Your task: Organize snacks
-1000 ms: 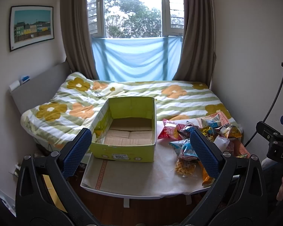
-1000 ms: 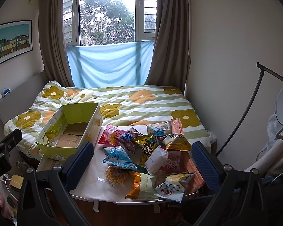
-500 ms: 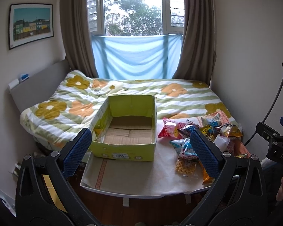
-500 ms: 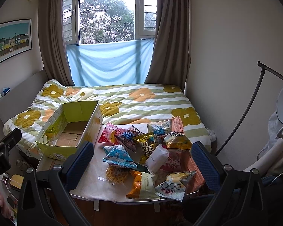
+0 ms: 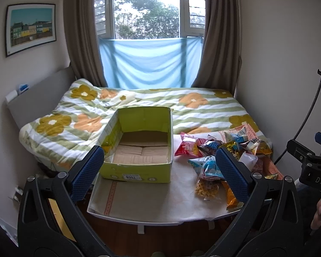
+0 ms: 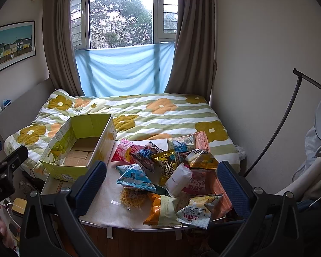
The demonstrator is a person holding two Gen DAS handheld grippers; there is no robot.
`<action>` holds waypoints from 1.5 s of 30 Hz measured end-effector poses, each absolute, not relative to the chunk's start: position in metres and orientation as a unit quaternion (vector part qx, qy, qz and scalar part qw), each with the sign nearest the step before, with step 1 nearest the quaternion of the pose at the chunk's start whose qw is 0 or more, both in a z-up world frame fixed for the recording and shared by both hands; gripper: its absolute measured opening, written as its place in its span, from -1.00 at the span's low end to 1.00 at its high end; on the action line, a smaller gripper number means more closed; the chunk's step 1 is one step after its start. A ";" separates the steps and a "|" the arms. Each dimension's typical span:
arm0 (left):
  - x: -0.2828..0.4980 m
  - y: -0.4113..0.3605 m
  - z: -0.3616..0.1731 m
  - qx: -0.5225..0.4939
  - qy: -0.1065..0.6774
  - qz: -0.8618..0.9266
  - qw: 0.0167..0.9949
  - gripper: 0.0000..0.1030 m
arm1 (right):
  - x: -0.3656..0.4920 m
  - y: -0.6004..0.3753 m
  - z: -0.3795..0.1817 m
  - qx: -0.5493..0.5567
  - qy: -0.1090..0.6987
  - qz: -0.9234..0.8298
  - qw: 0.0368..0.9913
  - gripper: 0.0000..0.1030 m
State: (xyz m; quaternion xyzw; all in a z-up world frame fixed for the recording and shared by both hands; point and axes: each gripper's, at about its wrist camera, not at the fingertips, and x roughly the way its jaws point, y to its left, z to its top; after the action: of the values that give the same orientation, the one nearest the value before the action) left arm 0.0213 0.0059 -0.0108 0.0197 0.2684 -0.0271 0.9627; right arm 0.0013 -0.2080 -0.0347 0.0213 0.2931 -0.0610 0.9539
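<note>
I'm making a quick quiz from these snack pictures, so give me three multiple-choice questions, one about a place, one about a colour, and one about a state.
1. Where is the pile of snack bags relative to the cardboard box?
A. inside it
B. beside it on the table
C. on the bed

2. What colour is the outside of the box?
A. yellow-green
B. red
C. black

3. What state is the left gripper in?
A. shut on a bag
B. open, holding nothing
C. shut on the box

Answers:
1 B, the bags lie on the white table to the right of the box.
2 A, its walls are yellow-green.
3 B, the blue pads stand wide apart with nothing between them.
</note>
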 end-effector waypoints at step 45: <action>0.177 -0.121 -0.178 -0.021 0.499 -0.112 0.859 0.99 | 0.103 -0.326 -0.186 0.165 0.451 -0.025 0.877 0.97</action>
State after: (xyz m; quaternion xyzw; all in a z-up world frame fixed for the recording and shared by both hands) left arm 0.1771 -0.1211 -0.1784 -0.0213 0.4995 -0.1118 0.8588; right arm 0.1026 -0.3260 -0.1864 0.1654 0.4513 -0.0253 0.8766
